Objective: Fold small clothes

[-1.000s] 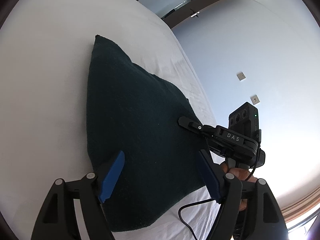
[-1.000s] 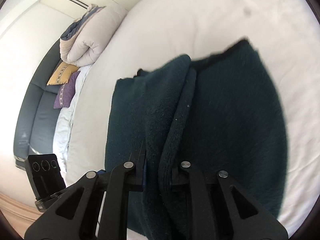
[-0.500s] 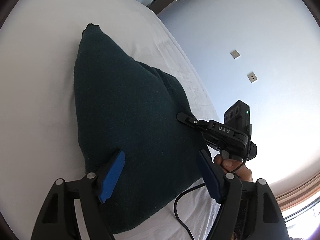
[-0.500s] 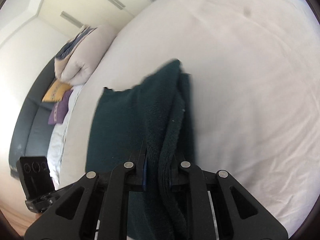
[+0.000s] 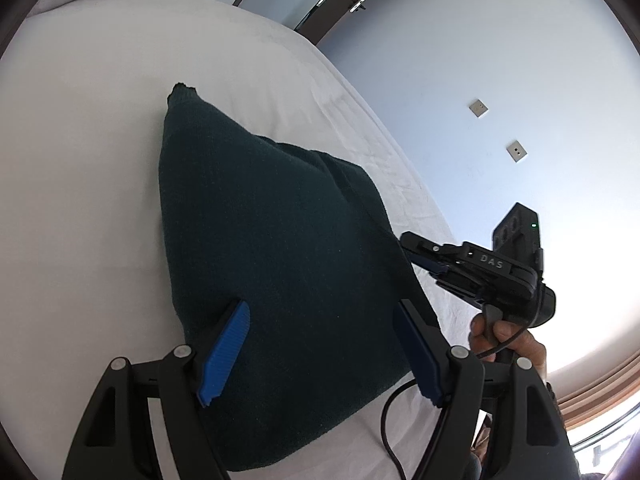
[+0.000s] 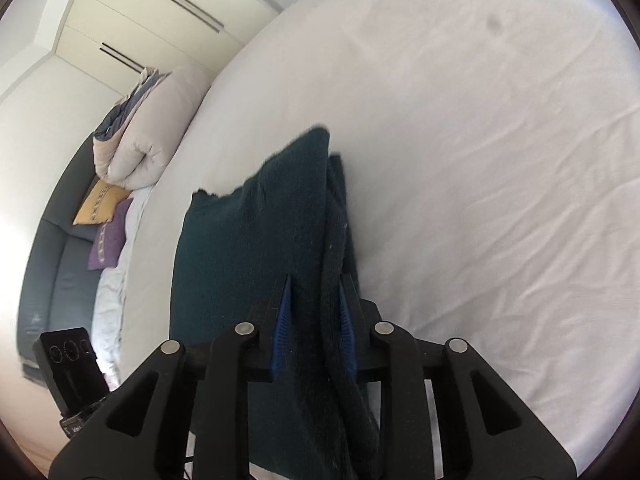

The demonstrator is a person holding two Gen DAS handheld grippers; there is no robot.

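a dark green cloth (image 5: 276,280) lies on the white bed (image 5: 80,200), folded over on itself so that it shows as a thick, doubled piece. seen from the left wrist view, its far corner (image 5: 182,92) points up the mattress toward the far end, and its near edge runs down between the two tools.

the left tongs (image 5: 320,354) hang just above the near part of the cloth with their blue pads (image 5: 224,354) spread wide apart, gripping nothing; the cloth shows plainly in the gap between them.

the right tongs (image 6: 314,320) are clamped on the cloth (image 6: 248,248) at its right edge. in the right wrist view, several layers of the fabric are bunched between the blue pads (image 6: 282,328), and the pinched edge stands up off the bed in a ridge. from the left wrist view the same tool (image 5: 424,254) comes in from the right, a hand (image 5: 504,340) on its handle and a black cable (image 5: 390,420) trailing down over the sheet.

at the far left, past the bed's edge, a rolled duvet (image 6: 148,128) sits on a grey sofa (image 6: 52,264), with a yellow cushion (image 6: 100,204) and a purple cushion (image 6: 110,236) just beside it. pale wardrobe doors (image 6: 152,4) stand behind them.
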